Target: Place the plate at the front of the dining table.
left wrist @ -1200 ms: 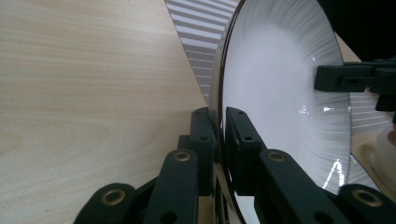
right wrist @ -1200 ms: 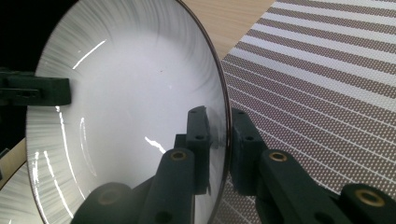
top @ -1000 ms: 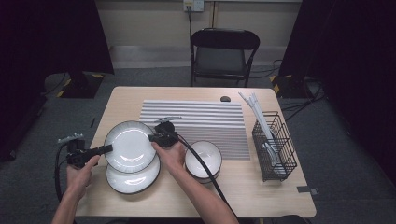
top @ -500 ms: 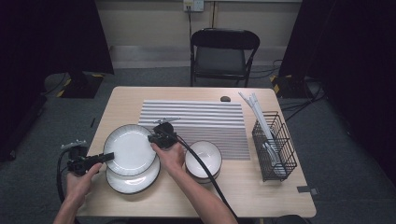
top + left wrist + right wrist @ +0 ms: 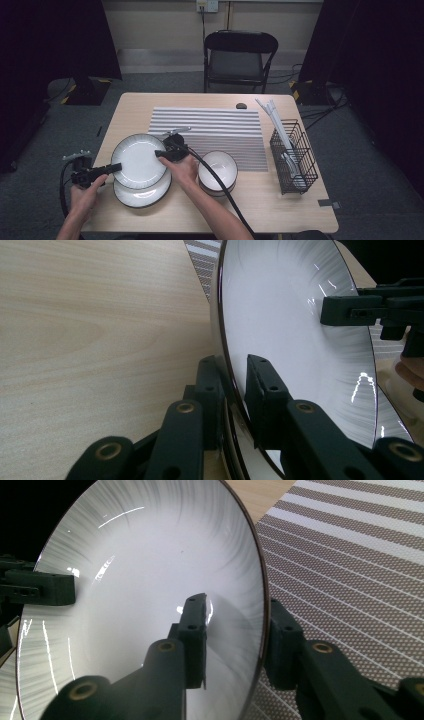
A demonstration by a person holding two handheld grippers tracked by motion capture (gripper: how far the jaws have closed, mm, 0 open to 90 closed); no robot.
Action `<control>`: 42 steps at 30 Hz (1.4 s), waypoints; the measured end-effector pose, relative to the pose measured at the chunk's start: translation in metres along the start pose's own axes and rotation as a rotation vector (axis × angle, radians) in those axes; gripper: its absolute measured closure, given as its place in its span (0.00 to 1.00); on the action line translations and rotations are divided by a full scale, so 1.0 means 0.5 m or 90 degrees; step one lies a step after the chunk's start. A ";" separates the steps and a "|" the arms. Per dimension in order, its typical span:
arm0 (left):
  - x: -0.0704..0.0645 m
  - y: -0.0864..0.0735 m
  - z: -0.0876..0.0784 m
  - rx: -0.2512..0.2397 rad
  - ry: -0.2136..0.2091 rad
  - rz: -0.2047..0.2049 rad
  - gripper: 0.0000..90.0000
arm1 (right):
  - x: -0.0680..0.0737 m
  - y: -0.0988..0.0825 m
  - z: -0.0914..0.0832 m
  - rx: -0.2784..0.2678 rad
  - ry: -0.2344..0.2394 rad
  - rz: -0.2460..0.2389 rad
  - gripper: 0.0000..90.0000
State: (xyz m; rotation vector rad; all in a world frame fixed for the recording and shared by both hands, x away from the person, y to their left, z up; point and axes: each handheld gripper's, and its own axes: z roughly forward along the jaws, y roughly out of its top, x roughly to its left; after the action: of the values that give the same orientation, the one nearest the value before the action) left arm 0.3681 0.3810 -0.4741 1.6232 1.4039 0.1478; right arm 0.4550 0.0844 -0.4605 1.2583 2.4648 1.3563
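A white plate with a dark rim (image 5: pixel 139 161) is held just above a second plate (image 5: pixel 145 194) that lies on the table. My left gripper (image 5: pixel 118 167) is shut on the upper plate's left rim (image 5: pixel 235 375). My right gripper (image 5: pixel 159 153) is shut on its right rim (image 5: pixel 262 625). In the right gripper view the plate's face (image 5: pixel 135 580) spreads out to the left, with the left gripper (image 5: pixel 40 587) at its far edge. The left gripper view shows the right gripper (image 5: pixel 360 310) across the plate.
A white bowl (image 5: pixel 216 167) sits right of the plates. A striped placemat (image 5: pixel 220 127) covers the table's middle. A black wire basket (image 5: pixel 295 157) with white utensils stands at the right. A small dark object (image 5: pixel 241 106) lies near the far edge, and a folding chair (image 5: pixel 240 55) stands beyond.
The left gripper has moved from off the table's left side onto the upper plate's left rim and shut on it. The right gripper has kept its hold.
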 end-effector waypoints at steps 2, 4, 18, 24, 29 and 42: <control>0.001 0.001 0.001 0.001 -0.004 -0.002 0.86 | -0.004 0.000 0.002 -0.001 0.011 0.013 0.74; 0.002 0.001 0.002 0.000 -0.007 -0.005 0.86 | -0.010 0.001 0.004 -0.004 0.025 0.020 0.75; 0.008 0.008 0.006 -0.012 -0.008 0.017 0.86 | -0.035 0.003 0.006 -0.026 0.075 0.076 0.84; 0.012 0.013 0.002 -0.024 -0.009 0.017 0.88 | -0.028 0.007 -0.009 -0.047 0.080 0.062 0.89; 0.008 0.017 -0.003 -0.036 -0.002 0.031 0.89 | -0.022 0.010 -0.019 -0.061 0.076 0.049 0.90; -0.006 0.033 -0.019 -0.061 0.004 0.053 0.94 | -0.014 0.016 -0.035 -0.079 0.062 0.030 0.90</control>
State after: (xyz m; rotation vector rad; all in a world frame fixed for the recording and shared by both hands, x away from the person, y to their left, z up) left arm 0.3727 0.3857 -0.4559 1.6044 1.3149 0.2651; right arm 0.4574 0.0699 -0.4460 1.2606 2.3828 1.5909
